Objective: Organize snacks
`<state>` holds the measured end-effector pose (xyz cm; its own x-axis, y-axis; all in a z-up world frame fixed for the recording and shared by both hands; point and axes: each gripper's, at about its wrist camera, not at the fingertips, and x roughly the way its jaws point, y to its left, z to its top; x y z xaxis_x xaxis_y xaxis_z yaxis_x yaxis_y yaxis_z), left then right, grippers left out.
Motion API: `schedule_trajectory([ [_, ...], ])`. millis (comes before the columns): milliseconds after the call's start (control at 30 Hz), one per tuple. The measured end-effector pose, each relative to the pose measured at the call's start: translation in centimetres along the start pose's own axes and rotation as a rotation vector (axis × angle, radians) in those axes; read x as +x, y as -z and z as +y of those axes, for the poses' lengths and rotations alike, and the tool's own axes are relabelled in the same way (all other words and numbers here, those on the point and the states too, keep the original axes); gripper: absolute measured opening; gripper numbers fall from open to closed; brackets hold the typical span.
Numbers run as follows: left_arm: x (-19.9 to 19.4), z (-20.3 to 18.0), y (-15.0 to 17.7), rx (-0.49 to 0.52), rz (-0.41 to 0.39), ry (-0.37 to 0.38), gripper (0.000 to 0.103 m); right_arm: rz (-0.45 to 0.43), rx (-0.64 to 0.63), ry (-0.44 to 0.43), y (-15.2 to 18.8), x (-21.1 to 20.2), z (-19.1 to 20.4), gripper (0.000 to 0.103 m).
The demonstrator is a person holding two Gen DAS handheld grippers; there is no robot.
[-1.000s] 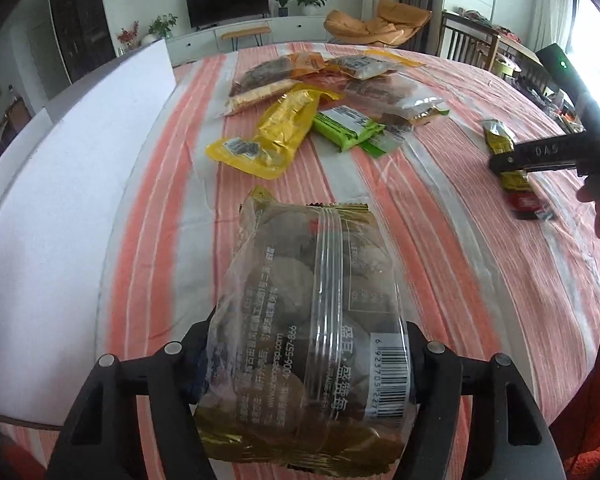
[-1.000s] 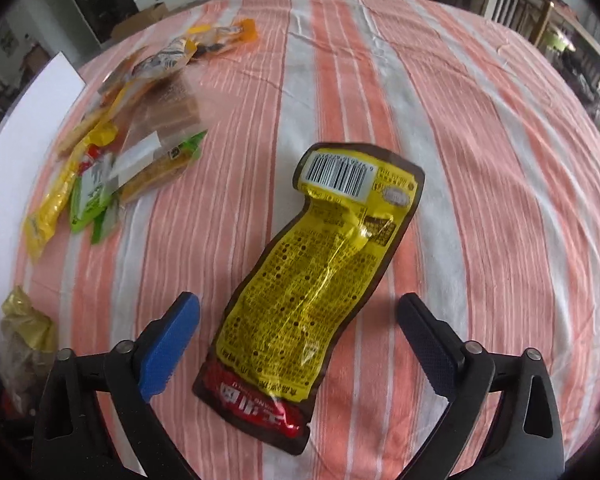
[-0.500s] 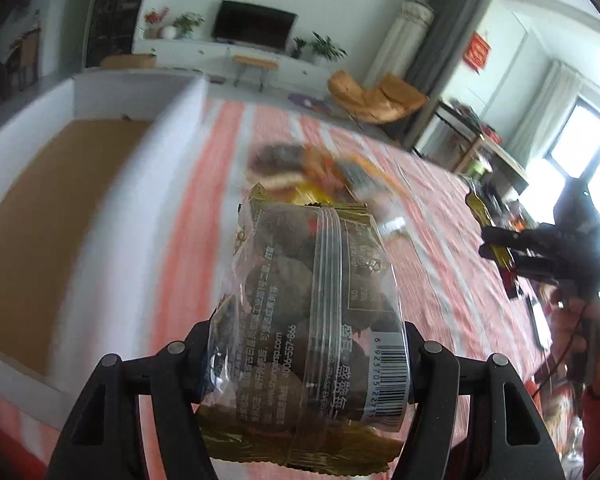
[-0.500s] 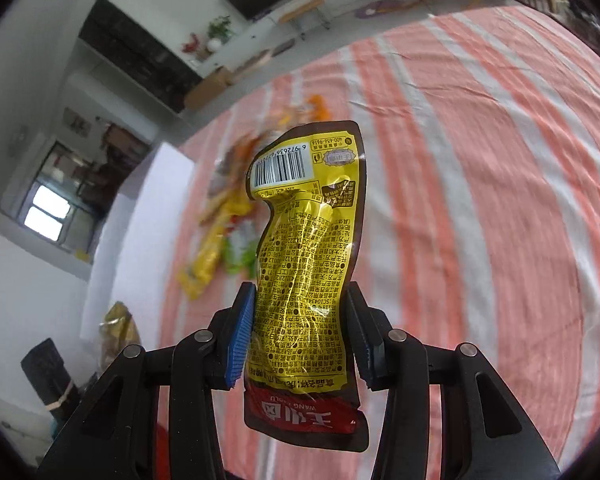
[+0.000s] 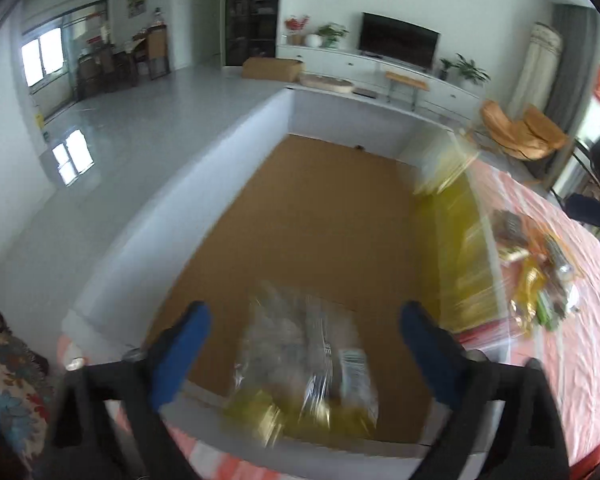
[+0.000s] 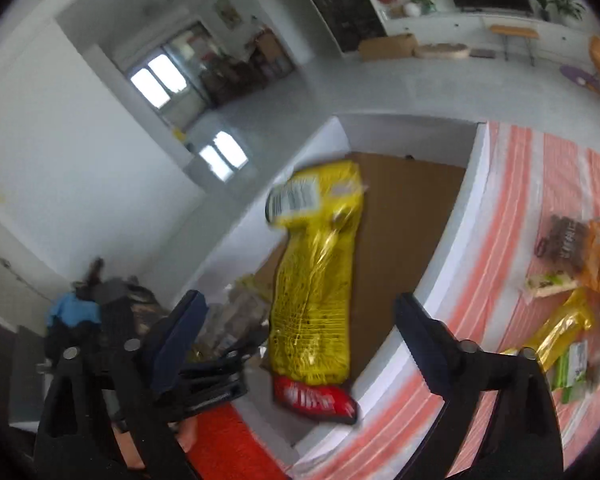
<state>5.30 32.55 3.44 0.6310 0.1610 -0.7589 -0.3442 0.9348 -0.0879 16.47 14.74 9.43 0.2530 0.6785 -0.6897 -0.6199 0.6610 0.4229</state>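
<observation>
**Both claws spreading above the white box, packets loose between the fingers**

The left claw (image 5: 302,344) points steeply down over the near end of a large white-walled cardboard box (image 5: 204,168) with a bare brown floor. Its jaws are opening, the blue-padded fingers (image 5: 180,352) standing well apart from the clear plastic packet of brown round snacks with a gold bottom edge (image 5: 308,364), which sits blurred between them, touching neither pad, over the box's near corner.

The right claw (image 6: 300,332) is also tilted downward, toward the box's near wall (image 6: 444,256). Its jaws are opening too, and the long yellow foil packet with a red bottom band and a barcode at the top (image 6: 316,284) is between the fingers without either pad on it, blurred, in front of the box opening. In the right wrist view the left claw (image 6: 220,364) shows low on the left with a hand (image 6: 180,436) under it, and the clear packet (image 6: 236,316) lies just beyond it.

The box floor shows nothing else resting on it. Beside the box, on the bench's orange-and-white striped cloth (image 6: 516,184), a heap of assorted snack packets (image 6: 576,280) lies well apart from both claws.
</observation>
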Motion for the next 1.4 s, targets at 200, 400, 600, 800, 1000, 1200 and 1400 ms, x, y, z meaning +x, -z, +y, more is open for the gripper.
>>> schedule_trajectory([
  [200, -2.2, 0.5, 1.7, -0.032, -0.096, 0.021, 0.099, -0.112, -0.038, 0.107, 2.5, -3.0, -3.8, 0.096],
  [400, -5.2, -9.9, 4.7, 0.171, -0.105, 0.244, 0.099, -0.150, -0.018, 0.394, 10.2, -8.6, -14.3, 0.096],
  [600, -1.3, -22.9, 11.2, 0.353, 0.100, 0.444, 0.102, -0.065, 0.089, 0.692, 20.0, -13.0, -25.7, 0.096],
  [800, 6.4, -29.0, 14.6, 0.420, 0.168, 0.295, 0.101, -0.062, 0.126, 0.763, 24.9, -15.4, -30.2, 0.096],
  [1000, 9.5, -29.7, 11.2, 0.392, 0.107, 0.194, 0.102, -0.064, 0.183, 0.711, 24.8, -15.5, -31.7, 0.099],
  [1200, 10.7, -29.6, 10.3, 0.340, 0.099, 0.179, 0.103, -0.063, 0.186, 0.714, 24.8, -14.8, -32.6, 0.099],
  [1400, 10.9, -29.8, 10.0, 0.339, 0.101, 0.180, 0.103, -0.063, 0.186, 0.714, 24.8, -14.9, -32.5, 0.100],
])
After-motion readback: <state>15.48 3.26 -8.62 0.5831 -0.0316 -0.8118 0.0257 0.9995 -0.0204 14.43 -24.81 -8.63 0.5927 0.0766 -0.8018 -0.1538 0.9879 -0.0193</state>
